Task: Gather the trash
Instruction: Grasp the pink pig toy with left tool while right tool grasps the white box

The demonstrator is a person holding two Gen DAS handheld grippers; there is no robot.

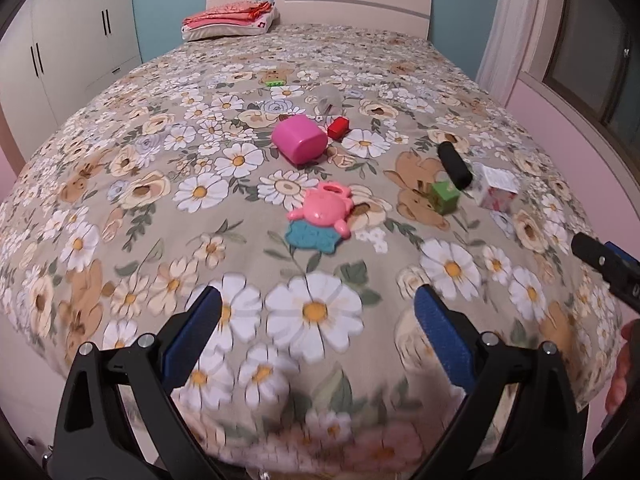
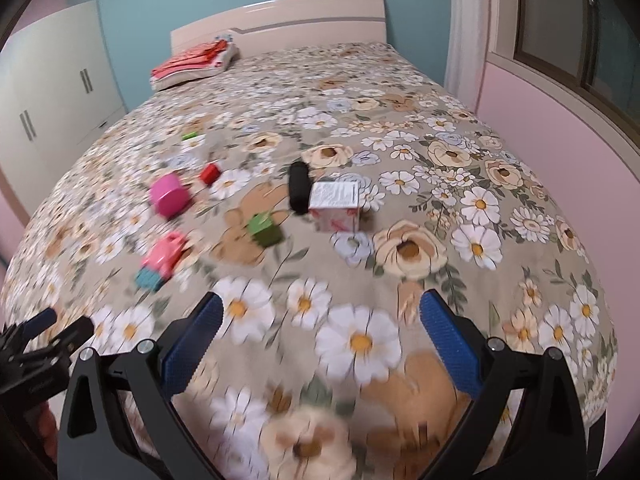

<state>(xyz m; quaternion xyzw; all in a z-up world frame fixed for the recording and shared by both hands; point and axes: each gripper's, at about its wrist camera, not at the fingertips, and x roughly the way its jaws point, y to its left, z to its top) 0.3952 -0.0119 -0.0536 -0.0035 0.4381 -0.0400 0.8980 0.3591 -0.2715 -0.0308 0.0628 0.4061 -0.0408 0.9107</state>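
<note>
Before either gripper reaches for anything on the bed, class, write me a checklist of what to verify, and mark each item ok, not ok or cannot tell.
1. Left gripper open and empty: ok.
2. Right gripper open and empty: ok.
3. Small carton free to grasp: not ok, the black cylinder lies right against its side.
4. Green block has room around it: ok, it sits apart from its neighbours.
5. Which items count as trash: cannot tell for the pink cup and the pink toy; the carton looks likeliest.
6. A bin or bag to drop trash into: not ok, none is in either view.
</note>
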